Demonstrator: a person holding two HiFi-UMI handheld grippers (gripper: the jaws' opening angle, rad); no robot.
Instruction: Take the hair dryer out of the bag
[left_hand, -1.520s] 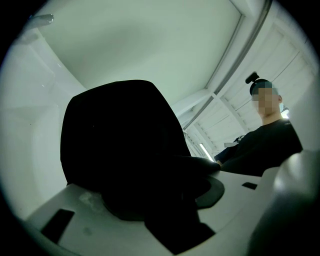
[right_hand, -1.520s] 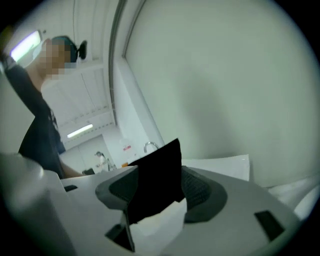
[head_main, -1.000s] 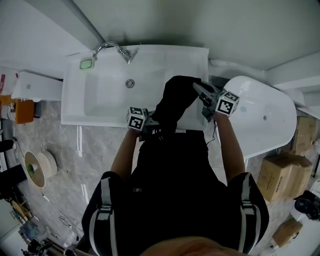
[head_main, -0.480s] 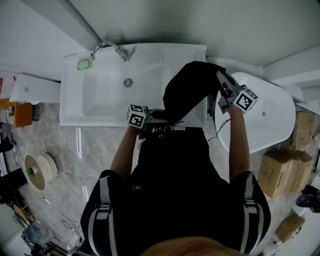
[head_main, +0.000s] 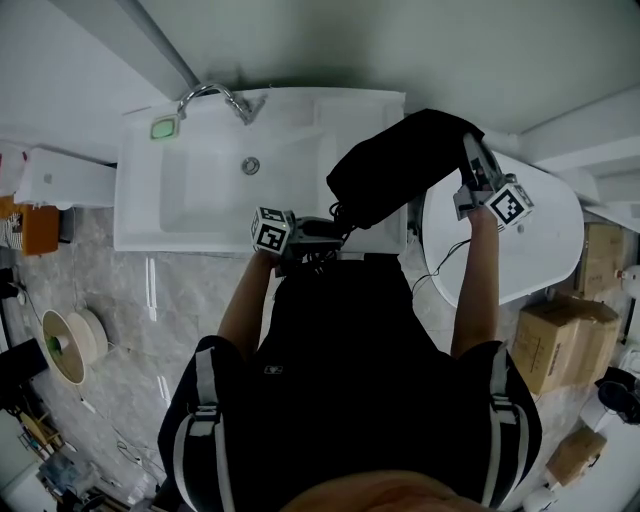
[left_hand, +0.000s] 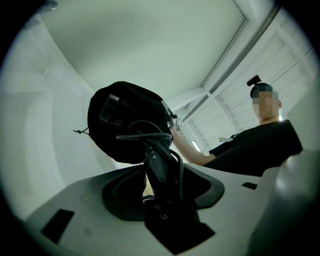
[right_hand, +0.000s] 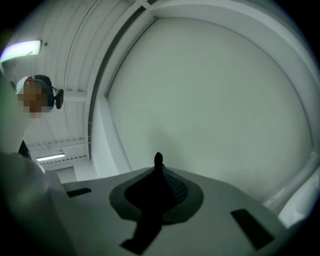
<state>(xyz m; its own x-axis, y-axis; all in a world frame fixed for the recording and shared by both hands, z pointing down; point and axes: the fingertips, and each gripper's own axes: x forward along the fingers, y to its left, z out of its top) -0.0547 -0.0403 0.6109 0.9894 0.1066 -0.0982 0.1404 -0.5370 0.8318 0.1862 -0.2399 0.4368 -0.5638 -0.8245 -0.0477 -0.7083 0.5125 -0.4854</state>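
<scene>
My left gripper (head_main: 322, 231) sits at the sink's front edge, shut on the black handle of the hair dryer (left_hand: 159, 167). The dryer's cord (left_hand: 145, 135) loops over the handle. Its upper end runs into the black bag (left_hand: 125, 117), so the head is hidden. In the head view the bag (head_main: 400, 165) stretches up and to the right over the sink's right end. My right gripper (head_main: 470, 160) is shut on the bag's far end, with a fold of black fabric (right_hand: 156, 187) pinched between its jaws.
A white sink (head_main: 200, 190) with a chrome faucet (head_main: 215, 97) and a green soap dish (head_main: 163, 127) lies ahead. A white bathtub (head_main: 535, 235) stands at the right. Cardboard boxes (head_main: 552, 362) and a spool (head_main: 65, 345) rest on the marble floor.
My right gripper has moved up and to the right, pulling the bag out along with it. The left gripper has stayed at the sink's edge, still holding the dryer's handle.
</scene>
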